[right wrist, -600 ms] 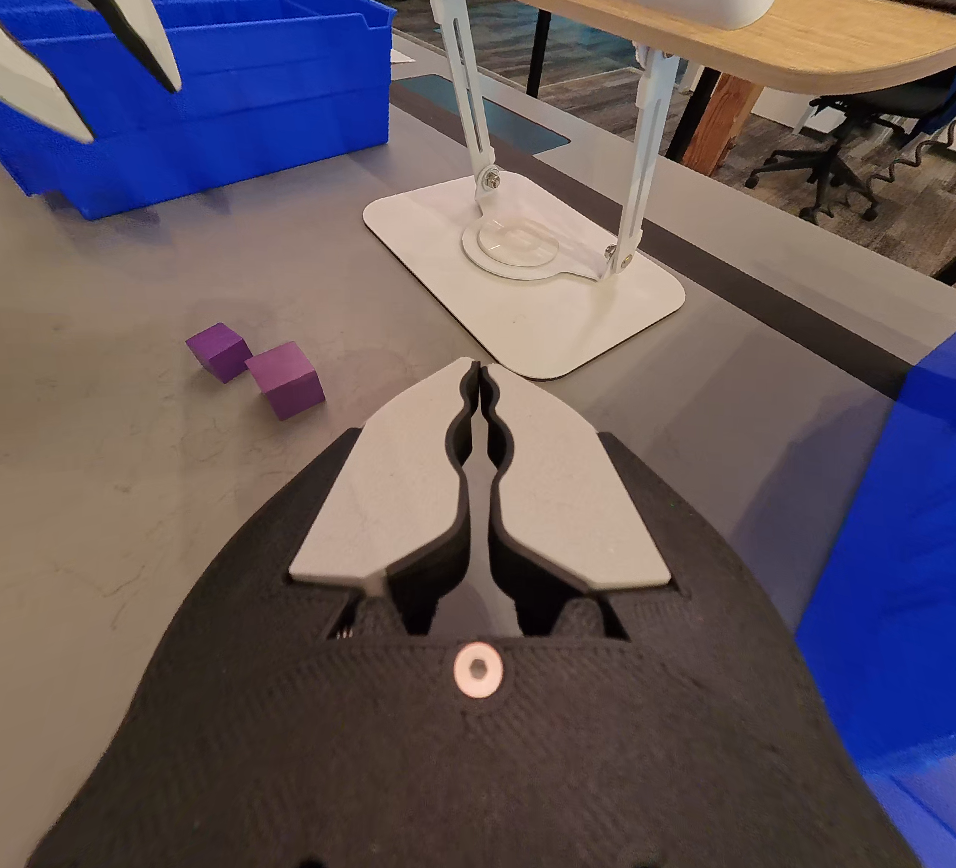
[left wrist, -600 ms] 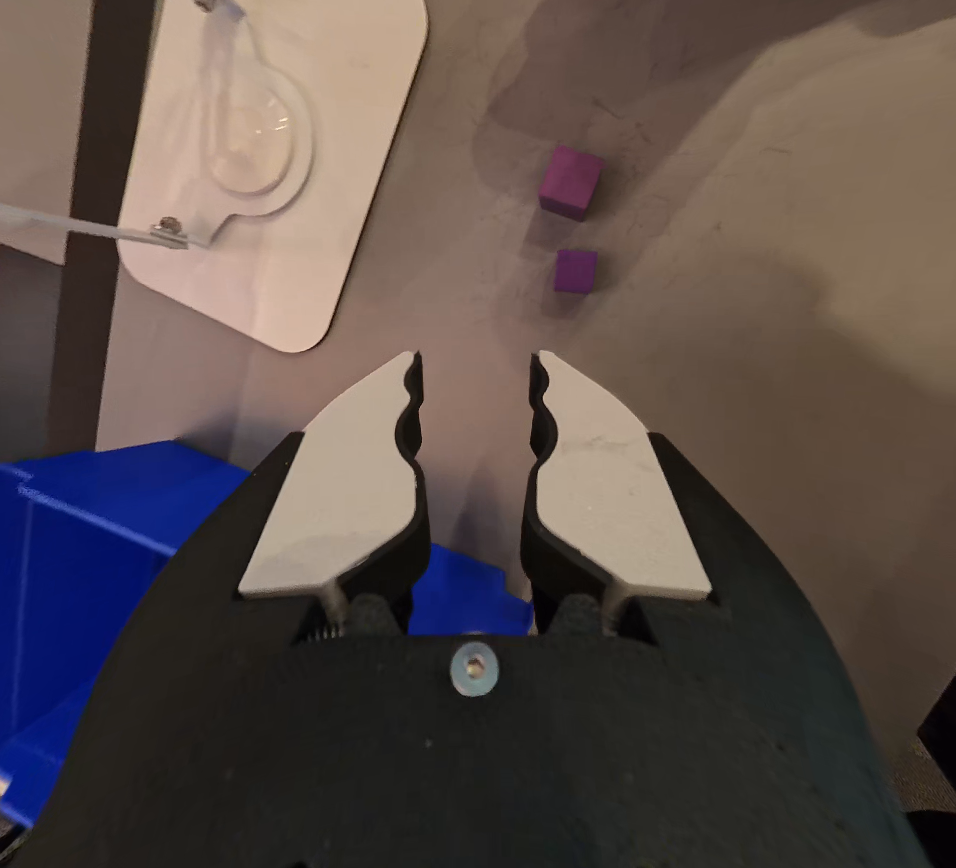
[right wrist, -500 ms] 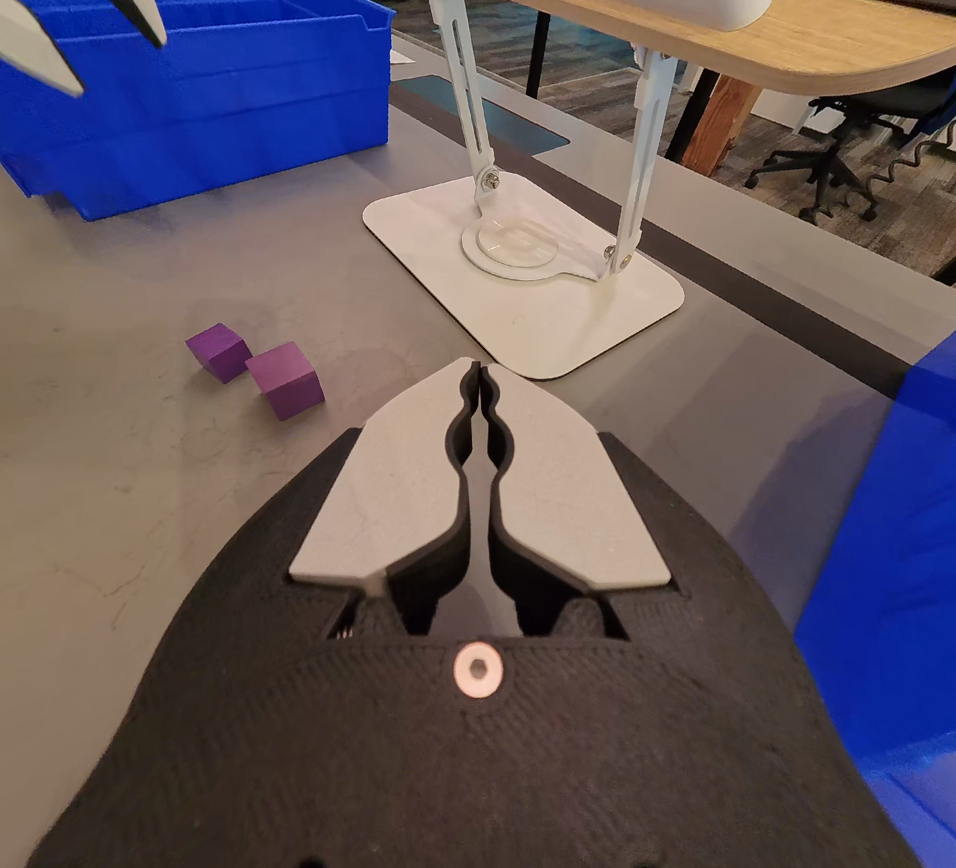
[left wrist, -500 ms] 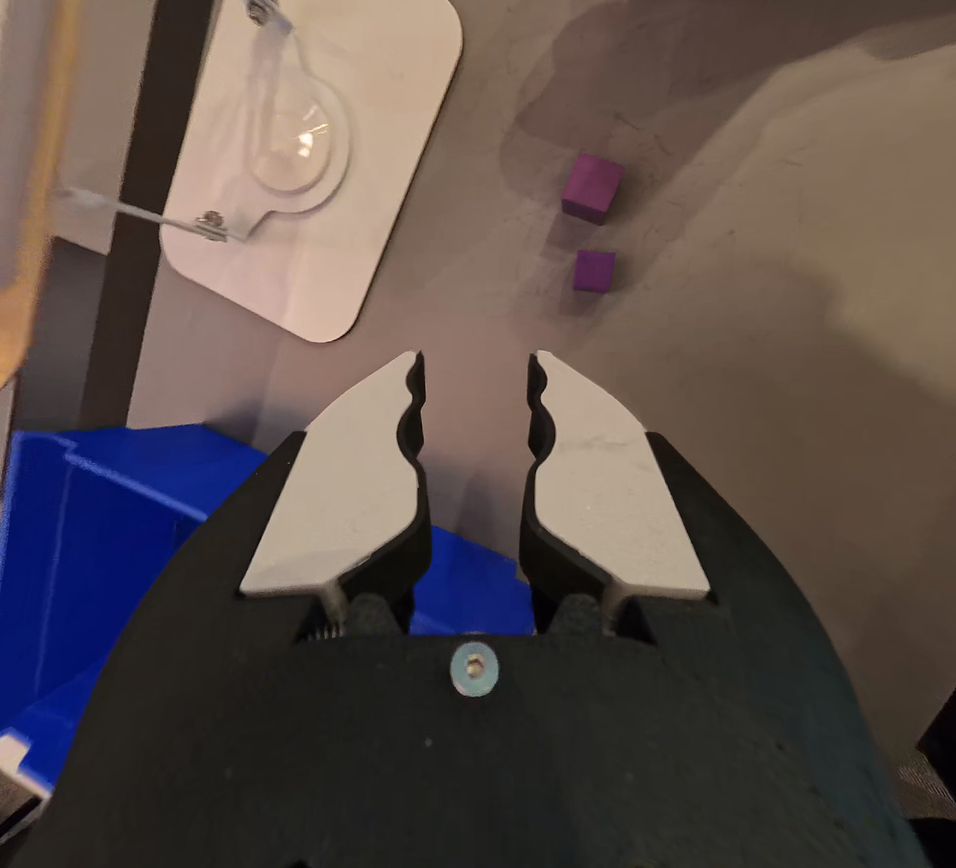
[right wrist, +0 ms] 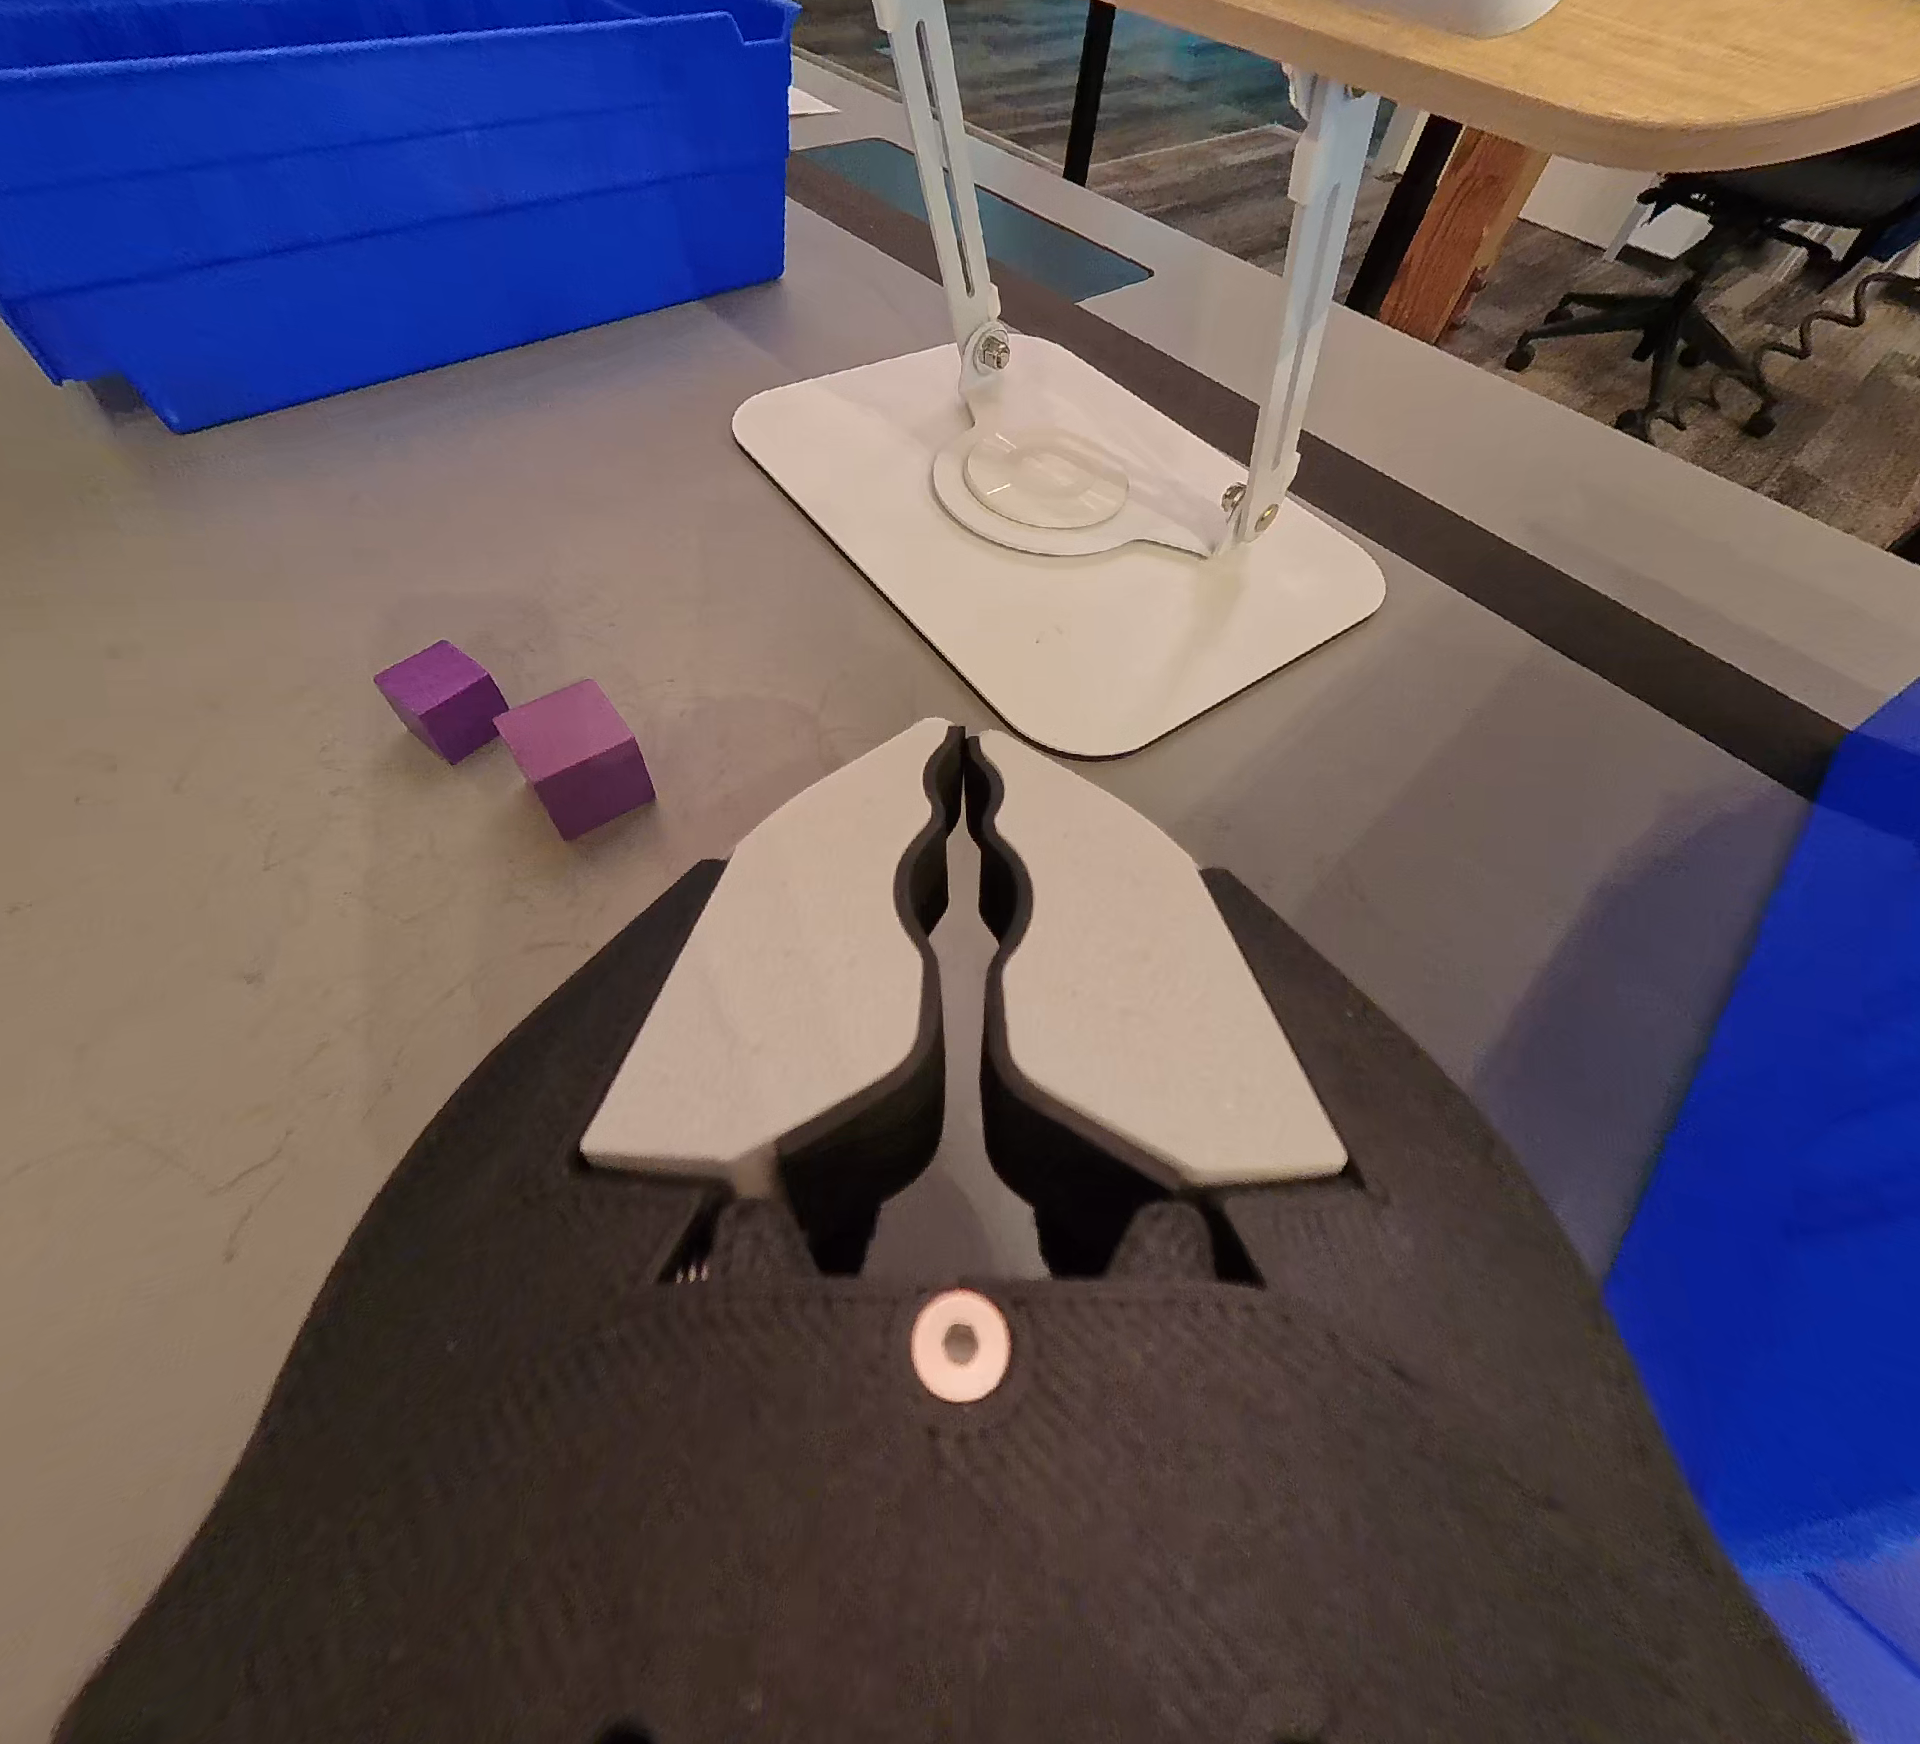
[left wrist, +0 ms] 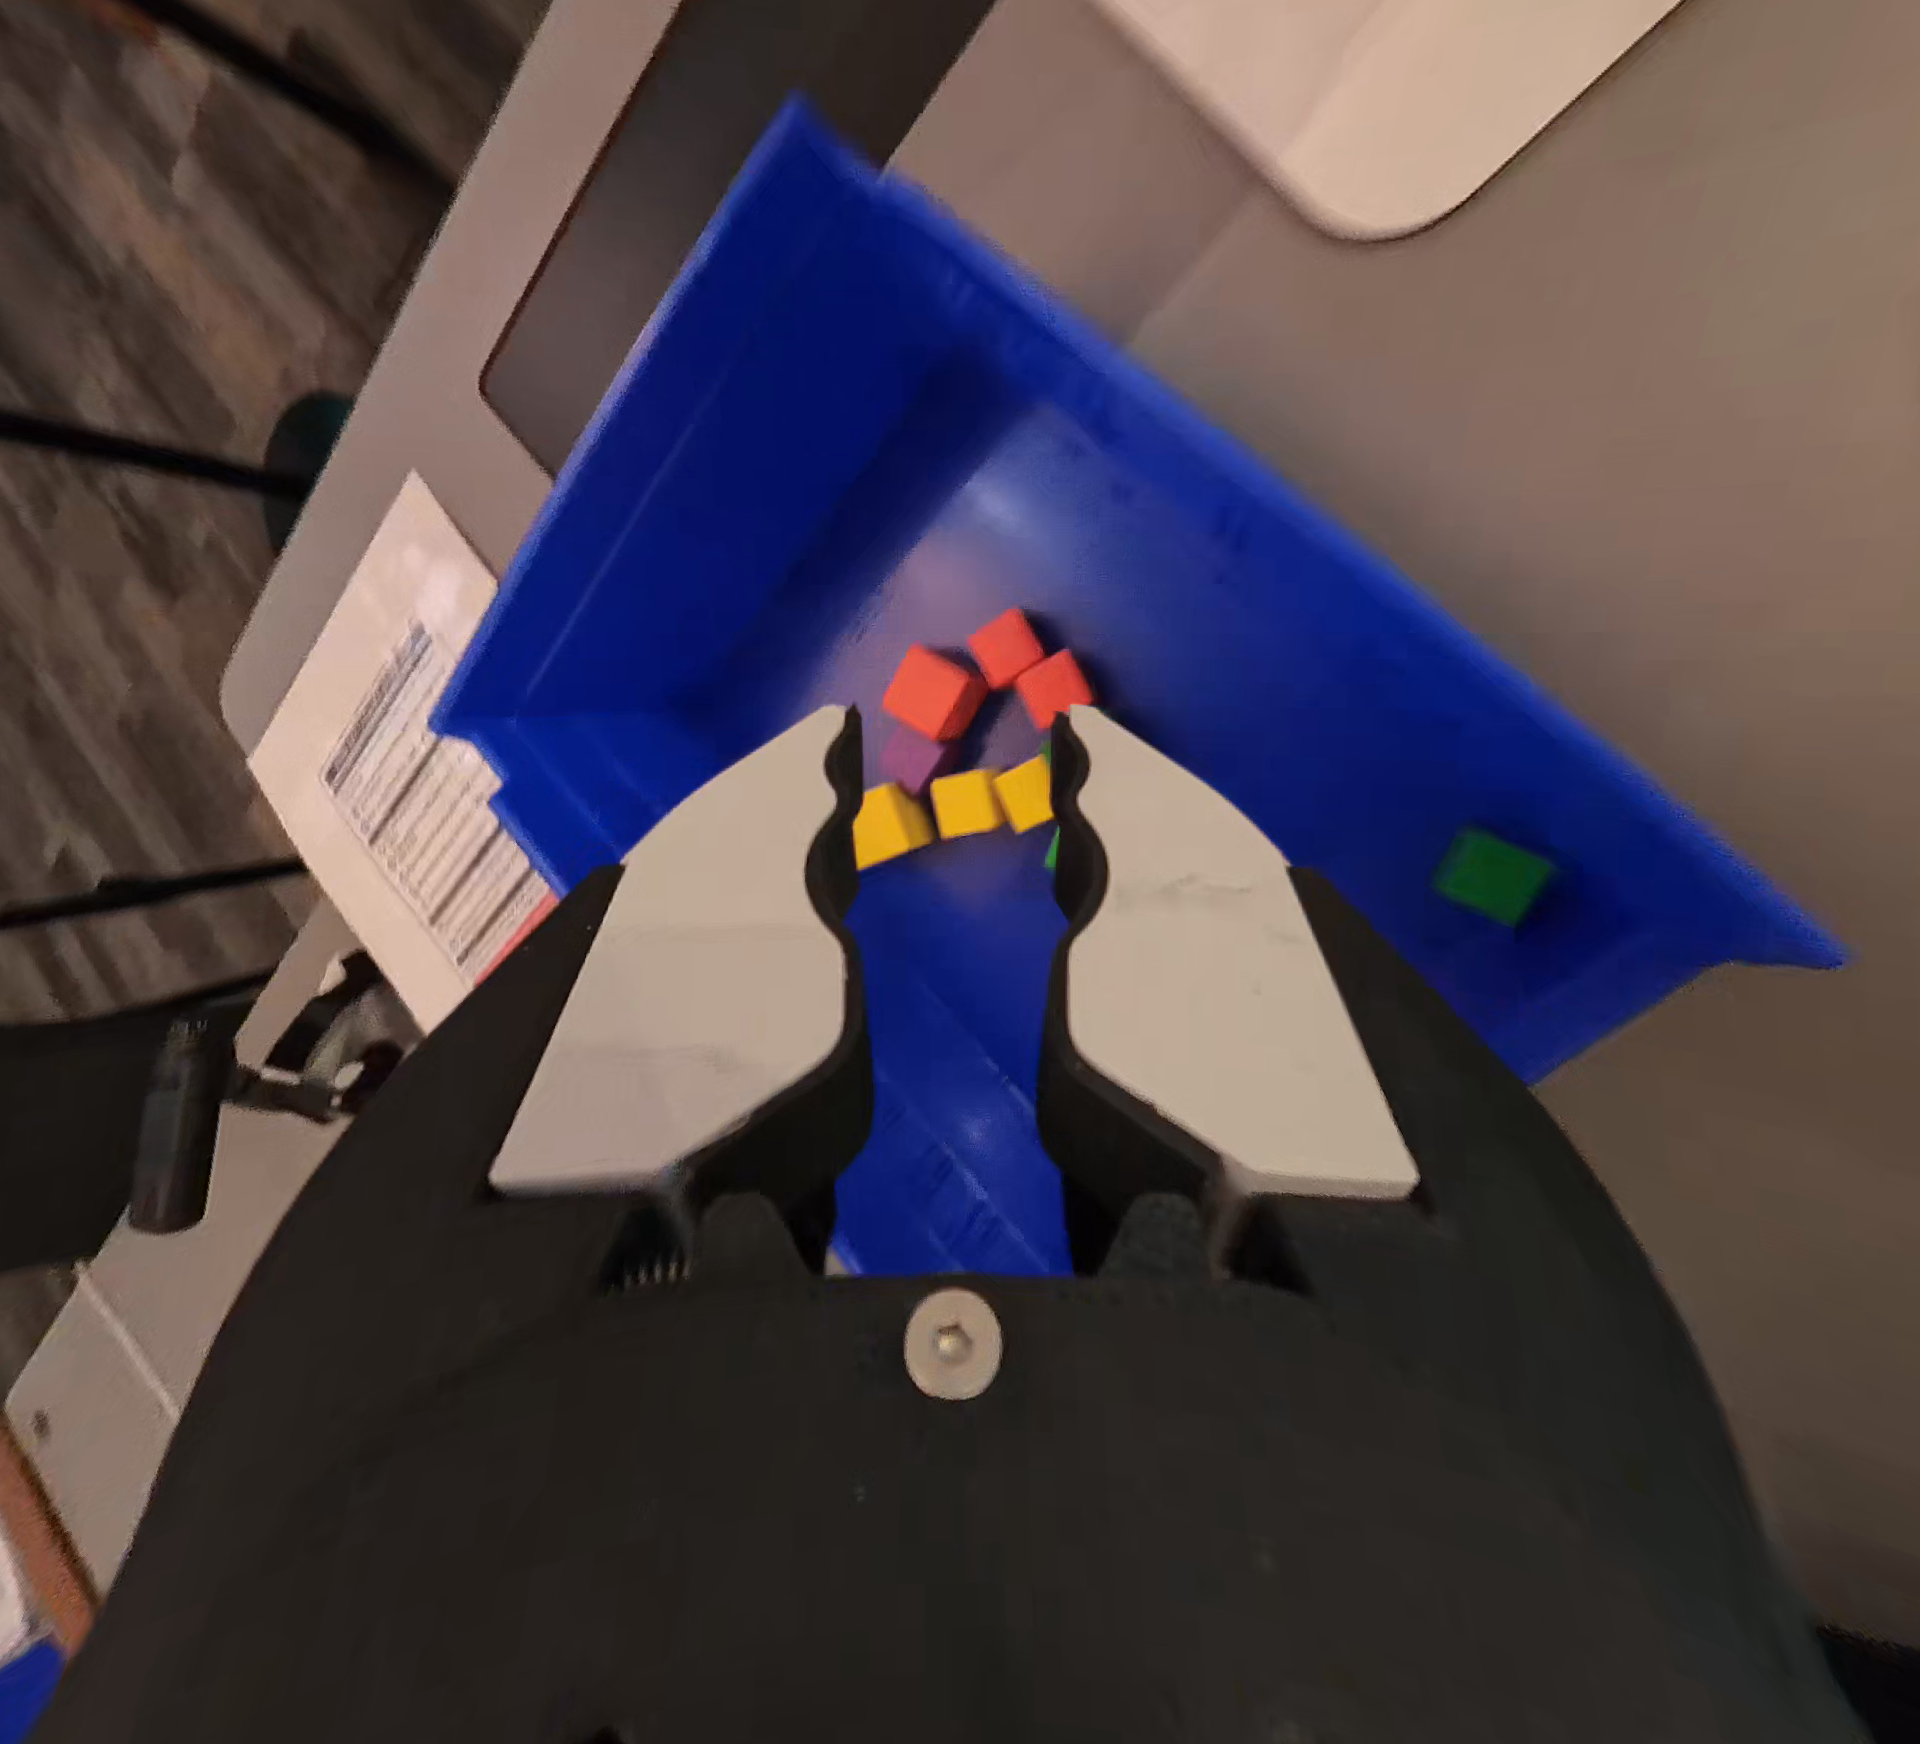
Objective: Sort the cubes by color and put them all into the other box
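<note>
Left gripper (left wrist: 956,759) fingers parted, empty, over blue box (left wrist: 665,489): descend squarely astride purple cube (left wrist: 914,759), avoiding red cubes (left wrist: 982,676); right gripper (right wrist: 958,744) closed, empty.

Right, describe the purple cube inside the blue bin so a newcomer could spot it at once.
Start at the blue bin under the open left gripper, in the left wrist view. Near the middle of its floor sit three red cubes and a row of three yellow cubes. The purple cube lies between those two groups, beside the left finger's tip, the only purple one visible in the bin.
</note>
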`<action>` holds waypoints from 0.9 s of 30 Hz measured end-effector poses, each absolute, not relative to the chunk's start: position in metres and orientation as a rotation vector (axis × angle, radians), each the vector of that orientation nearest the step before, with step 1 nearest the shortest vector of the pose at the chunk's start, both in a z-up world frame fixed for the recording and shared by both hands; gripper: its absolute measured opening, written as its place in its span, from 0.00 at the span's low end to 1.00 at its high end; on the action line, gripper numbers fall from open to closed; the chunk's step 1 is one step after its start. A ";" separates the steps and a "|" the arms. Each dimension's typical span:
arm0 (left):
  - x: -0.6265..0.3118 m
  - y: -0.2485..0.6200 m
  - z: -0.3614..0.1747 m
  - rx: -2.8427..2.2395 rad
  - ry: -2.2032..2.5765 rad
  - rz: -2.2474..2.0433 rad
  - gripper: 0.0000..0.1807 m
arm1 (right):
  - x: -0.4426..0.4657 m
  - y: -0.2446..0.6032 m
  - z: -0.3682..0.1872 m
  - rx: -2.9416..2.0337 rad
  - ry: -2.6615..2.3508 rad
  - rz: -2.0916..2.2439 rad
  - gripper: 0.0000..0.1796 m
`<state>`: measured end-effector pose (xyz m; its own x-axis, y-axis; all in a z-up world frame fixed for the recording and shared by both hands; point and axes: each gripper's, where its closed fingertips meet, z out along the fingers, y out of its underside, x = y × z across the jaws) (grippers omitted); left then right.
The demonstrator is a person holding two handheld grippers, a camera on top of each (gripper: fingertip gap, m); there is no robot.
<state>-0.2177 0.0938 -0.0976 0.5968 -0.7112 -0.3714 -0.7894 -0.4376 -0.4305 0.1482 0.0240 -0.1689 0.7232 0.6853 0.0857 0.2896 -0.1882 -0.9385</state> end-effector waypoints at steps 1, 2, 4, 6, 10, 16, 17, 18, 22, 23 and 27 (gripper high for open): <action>-0.225 0.098 -0.106 -2.280 1.195 0.192 0.19 | 0.148 0.024 -0.169 -1.776 -0.771 0.428 0.00; -0.230 0.102 -0.112 -2.292 1.205 0.192 0.18 | 0.149 0.024 -0.169 -1.777 -0.770 0.428 0.00; -0.239 0.110 -0.127 -2.330 1.230 0.230 0.17 | 0.149 0.025 -0.170 -1.779 -0.769 0.428 0.00; -0.246 0.117 -0.140 -2.369 1.255 0.256 0.17 | 0.149 0.025 -0.170 -1.781 -0.769 0.430 0.00; -0.256 0.127 -0.168 -2.457 1.283 0.284 0.17 | 0.148 0.024 -0.171 -1.782 -0.775 0.434 0.00; -0.272 0.134 -0.200 -2.593 1.259 0.280 0.19 | 0.146 0.023 -0.171 -1.782 -0.778 0.447 0.00; -0.272 0.134 -0.204 -2.606 1.255 0.275 0.19 | 0.145 0.023 -0.171 -1.782 -0.778 0.449 0.00; -0.272 0.134 -0.208 -2.616 1.259 0.265 0.20 | 0.145 0.023 -0.171 -1.781 -0.780 0.451 0.00; -0.273 0.133 -0.220 -2.650 1.278 0.248 0.20 | 0.143 0.022 -0.170 -1.780 -0.785 0.454 0.00; -0.274 0.134 -0.221 -2.658 1.266 0.251 0.20 | 0.143 0.022 -0.170 -1.779 -0.785 0.455 0.00; -0.278 0.133 -0.233 -2.710 1.254 0.242 0.21 | 0.143 0.021 -0.169 -1.776 -0.785 0.457 0.00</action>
<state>-0.2777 0.1333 -0.2331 0.6383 -0.7417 -0.2060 -0.7651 -0.6408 -0.0638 0.1428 0.0213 -0.1692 0.7073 0.7033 0.0709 0.2861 -0.1930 -0.9386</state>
